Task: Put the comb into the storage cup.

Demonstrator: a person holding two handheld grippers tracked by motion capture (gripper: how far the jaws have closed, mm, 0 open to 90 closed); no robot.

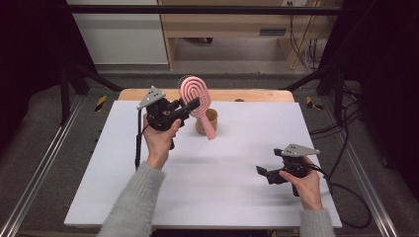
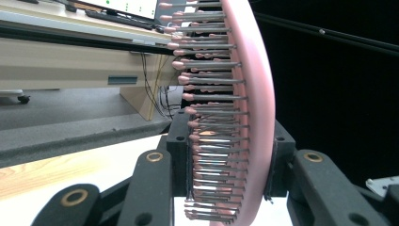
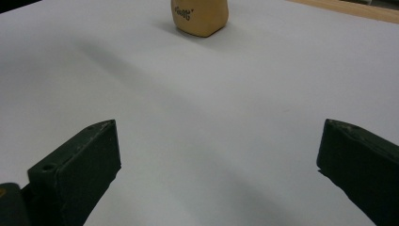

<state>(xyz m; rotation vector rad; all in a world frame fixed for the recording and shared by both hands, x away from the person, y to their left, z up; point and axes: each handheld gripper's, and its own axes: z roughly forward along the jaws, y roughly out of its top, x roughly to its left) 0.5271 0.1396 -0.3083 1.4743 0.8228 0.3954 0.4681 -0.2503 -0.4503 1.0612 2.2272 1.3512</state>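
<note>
The left gripper (image 1: 190, 106) is clamped on a pink hairbrush (image 1: 195, 98), its jaws pressed against the brush head from both sides, bristles (image 2: 211, 117) facing one jaw. It holds the brush raised above a tan wooden cup (image 1: 206, 122) at the far side of the white table (image 1: 222, 197). The right gripper (image 1: 262, 171) hovers low near the table's right edge, jaws spread wide, holding nothing.

Even overhead light brightens the white table (image 1: 237, 197), casting soft, faint shadows; the surroundings left and right fall dark. The hairbrush (image 2: 244, 117) up close looks slightly soft.
</note>
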